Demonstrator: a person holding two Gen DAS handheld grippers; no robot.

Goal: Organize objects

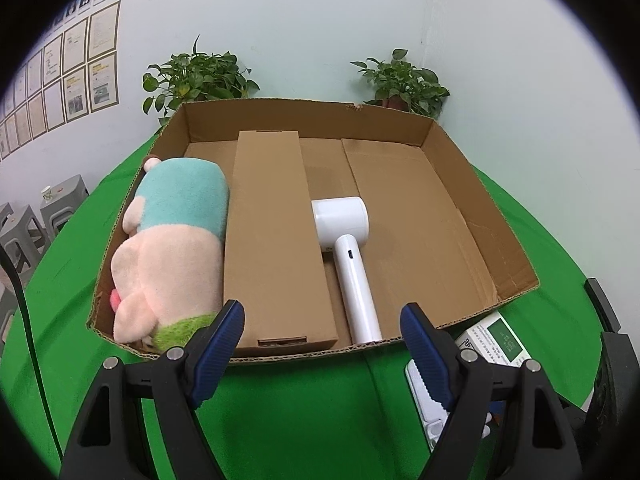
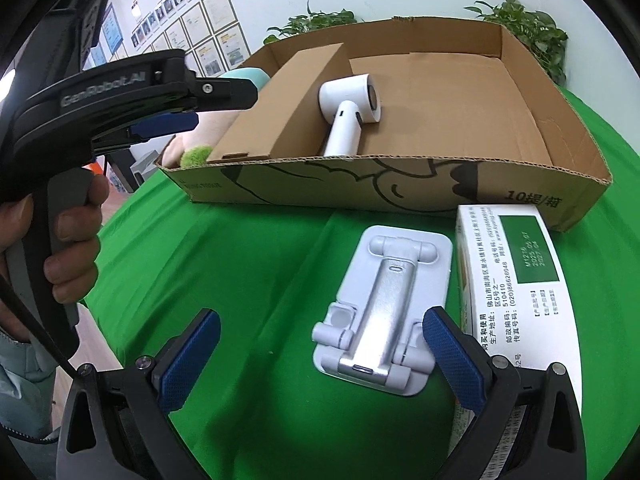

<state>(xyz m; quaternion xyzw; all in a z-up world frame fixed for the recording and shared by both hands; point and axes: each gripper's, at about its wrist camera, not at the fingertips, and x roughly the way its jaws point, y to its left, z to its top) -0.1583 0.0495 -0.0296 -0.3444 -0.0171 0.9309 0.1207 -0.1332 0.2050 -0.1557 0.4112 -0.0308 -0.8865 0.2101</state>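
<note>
A shallow cardboard box (image 1: 460, 184) (image 2: 560, 128) stands on the green table. In it lie a plush toy (image 1: 172, 248), a long brown carton (image 1: 272, 240) and a white hair dryer (image 1: 348, 248) (image 2: 348, 112). My left gripper (image 1: 322, 336) is open and empty, just before the box's near wall. My right gripper (image 2: 320, 352) is open and empty over a folded white-and-silver phone stand (image 2: 384, 308) lying on the cloth in front of the box. A white-and-green medicine box (image 2: 516, 280) (image 1: 496, 340) lies just right of the stand, against my right finger.
Two potted plants (image 1: 200, 76) (image 1: 404, 80) stand behind the box by the wall. Grey stools (image 1: 60, 200) stand off the table's left. The left gripper held by a hand (image 2: 72, 240) shows at the left of the right wrist view.
</note>
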